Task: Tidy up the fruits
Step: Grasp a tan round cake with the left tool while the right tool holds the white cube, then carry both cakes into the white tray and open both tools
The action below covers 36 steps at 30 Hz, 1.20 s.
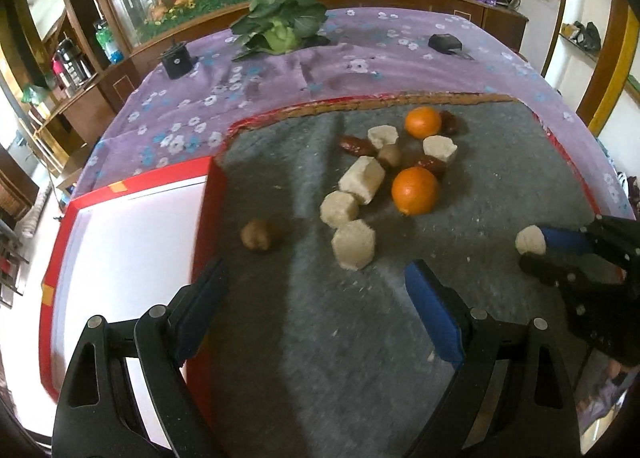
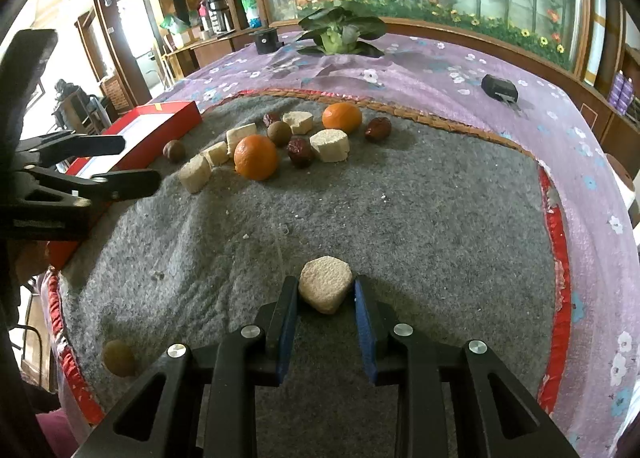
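My right gripper [image 2: 326, 291] is shut on a beige fruit chunk [image 2: 325, 285] resting on the grey felt mat [image 2: 400, 218]. The left wrist view shows the same gripper [image 1: 536, 252] and chunk [image 1: 530, 240] at the right. Open and holding nothing, my left gripper [image 1: 317, 278] hovers over the mat beside the red box [image 1: 208, 194]. Farther back lie two oranges [image 1: 415, 191] [image 1: 423, 122], several beige chunks [image 1: 362, 175], red dates [image 1: 354, 145] and a small brown fruit [image 1: 260, 234]. Another small brown fruit [image 2: 119, 358] sits near the mat's front left edge.
The mat lies on a purple flowered cloth [image 1: 280, 74]. At the back are a leafy green vegetable [image 1: 280, 26] and two black objects [image 1: 176, 60] [image 1: 445, 43]. The red box has a white inside [image 1: 120, 258]. Wooden cabinets and a glass case ring the table.
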Tool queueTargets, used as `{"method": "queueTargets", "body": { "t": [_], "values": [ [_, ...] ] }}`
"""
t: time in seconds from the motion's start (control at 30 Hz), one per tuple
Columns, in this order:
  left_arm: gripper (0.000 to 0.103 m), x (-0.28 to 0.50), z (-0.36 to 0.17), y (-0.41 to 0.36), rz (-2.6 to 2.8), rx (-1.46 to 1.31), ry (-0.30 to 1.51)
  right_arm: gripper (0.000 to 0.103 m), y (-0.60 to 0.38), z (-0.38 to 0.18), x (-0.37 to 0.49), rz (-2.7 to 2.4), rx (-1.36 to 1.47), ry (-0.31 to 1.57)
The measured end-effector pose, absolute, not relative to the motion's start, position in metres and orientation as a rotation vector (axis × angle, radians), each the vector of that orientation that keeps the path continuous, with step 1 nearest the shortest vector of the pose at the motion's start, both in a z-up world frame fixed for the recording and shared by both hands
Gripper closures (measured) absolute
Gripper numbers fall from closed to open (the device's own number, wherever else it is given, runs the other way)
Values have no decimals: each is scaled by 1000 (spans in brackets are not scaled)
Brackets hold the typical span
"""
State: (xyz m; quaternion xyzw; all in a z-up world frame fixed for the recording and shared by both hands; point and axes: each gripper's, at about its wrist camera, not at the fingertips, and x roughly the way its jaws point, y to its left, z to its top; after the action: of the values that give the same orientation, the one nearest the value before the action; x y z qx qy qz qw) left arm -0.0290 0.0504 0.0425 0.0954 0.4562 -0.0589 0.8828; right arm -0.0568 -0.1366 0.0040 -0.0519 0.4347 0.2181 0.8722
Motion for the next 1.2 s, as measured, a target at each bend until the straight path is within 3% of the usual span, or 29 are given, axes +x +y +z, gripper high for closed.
{"method": "queueTargets", "body": {
  "t": [0.2,0.27,0.4,0.47,0.5,0.53,1.13,1.2],
  "values": [
    [13,-17,32,47,-190,148,947,76,-136,4,-58,455,-112,908],
    [21,-12,29,46,-199,135,957,76,-136,4,-57,454,-114,908],
    [54,-4,16,42,-217,119,994,76,-136,4,-57,452,-110,907],
    [56,-4,14,44,-207,105,985,77,-135,5,-58,446,-112,904],
    [62,-5,15,45,-204,106,981,77,-135,7,-59,446,-114,901],
    [75,-6,17,46,-200,104,975,77,-135,8,-60,449,-110,899],
    [76,-40,58,81,-155,18,908,79,-124,49,-77,494,-129,850],
    [76,-42,59,83,-154,12,902,75,-130,46,-82,508,-125,853]
  ]
}}
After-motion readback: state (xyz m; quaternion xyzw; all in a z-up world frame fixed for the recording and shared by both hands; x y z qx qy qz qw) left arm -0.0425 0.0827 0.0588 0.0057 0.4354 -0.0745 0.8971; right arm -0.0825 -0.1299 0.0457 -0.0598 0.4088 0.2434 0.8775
